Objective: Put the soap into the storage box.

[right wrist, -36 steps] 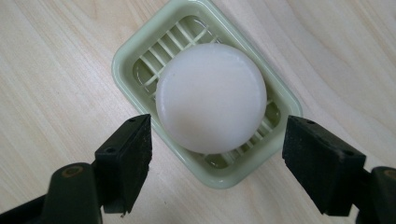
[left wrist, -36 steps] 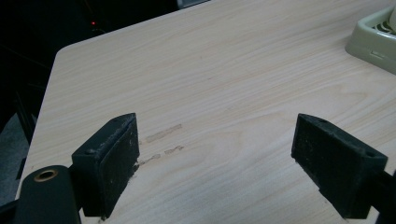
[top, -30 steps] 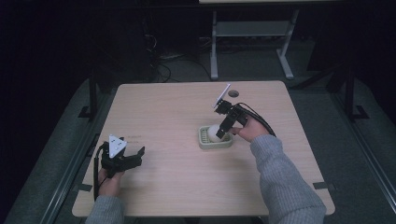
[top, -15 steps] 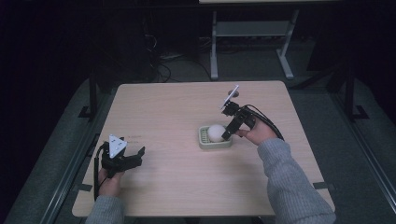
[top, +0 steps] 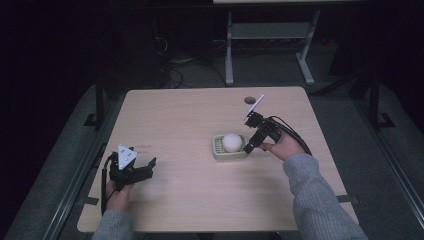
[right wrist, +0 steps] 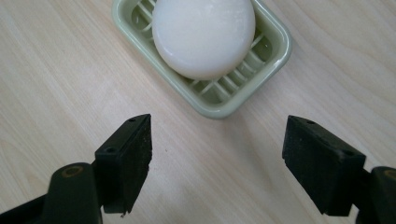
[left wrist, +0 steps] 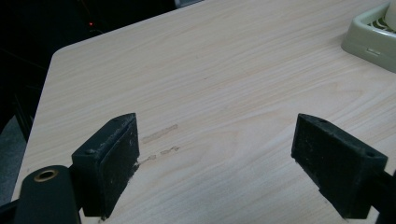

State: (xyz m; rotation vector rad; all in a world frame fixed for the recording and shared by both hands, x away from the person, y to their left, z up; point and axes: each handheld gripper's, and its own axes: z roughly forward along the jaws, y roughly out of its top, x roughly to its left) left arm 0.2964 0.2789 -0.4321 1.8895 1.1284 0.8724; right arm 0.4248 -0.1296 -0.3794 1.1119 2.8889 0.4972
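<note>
A round white soap lies in a pale green slatted soap dish near the middle of the wooden table. My right gripper hovers just to the dish's right, open, its jaws wide apart with nothing between them. At the table's near left my left gripper rests low over bare wood, also open and holding nothing. The dish's corner peeks in at the top right of the left gripper view.
A small dark hole sits in the table top near the far edge. Faint scuff marks lie on the wood ahead of the left gripper. A metal table frame and cables stand on the dark floor beyond.
My right gripper has drawn back to the right, off the soap and dish, leaving the soap in the dish. The left gripper has stayed put.
</note>
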